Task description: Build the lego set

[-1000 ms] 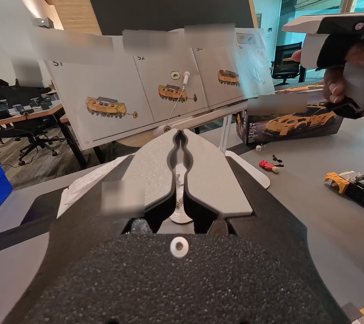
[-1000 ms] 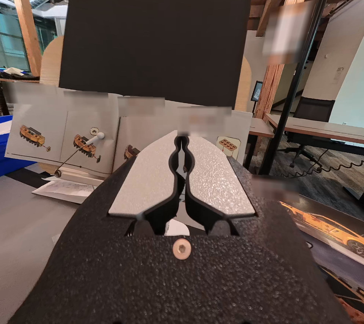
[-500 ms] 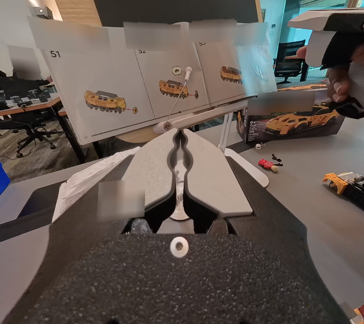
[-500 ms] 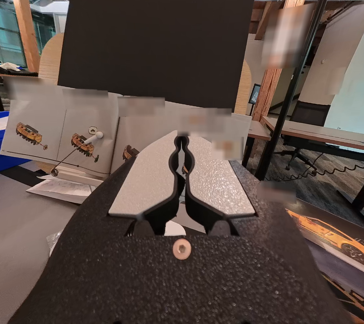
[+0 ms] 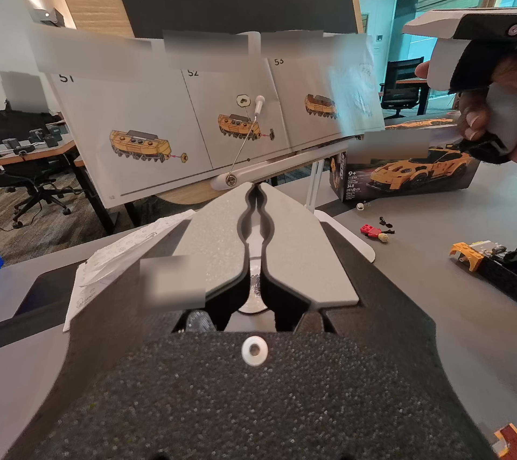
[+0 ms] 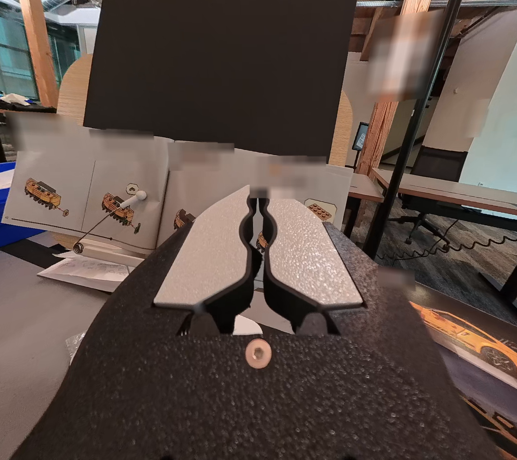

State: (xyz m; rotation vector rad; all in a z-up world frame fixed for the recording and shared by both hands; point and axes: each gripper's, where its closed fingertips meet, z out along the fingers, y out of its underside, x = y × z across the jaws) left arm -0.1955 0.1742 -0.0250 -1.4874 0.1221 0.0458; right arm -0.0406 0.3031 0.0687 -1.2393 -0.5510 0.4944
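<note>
My left gripper (image 5: 256,188) is shut and empty, raised above the grey table (image 5: 419,320) and pointing at the open instruction booklet (image 5: 156,122) on its white stand (image 5: 279,169). A partly built orange and black car (image 5: 481,262) lies at the right edge. A red minifigure piece (image 5: 373,231) and small black bits (image 5: 386,224) lie near the set's box (image 5: 405,166). My right gripper (image 6: 258,193) is shut and empty, raised in front of the booklet (image 6: 84,203). It also shows in the left wrist view (image 5: 475,35), held by a hand at the upper right.
A large dark board (image 6: 223,40) stands behind the booklet. A loose printed sheet (image 5: 117,259) lies left of the stand; it also shows in the right wrist view (image 6: 84,270). The box (image 6: 461,334) lies to the right. A black pole (image 6: 405,138) and office desks stand beyond. Some 25 cm of space lies between my two pairs of fingers.
Both views have shifted only slightly. The booklet's far right page looks blurred in the left wrist view. Both grippers stay shut.
</note>
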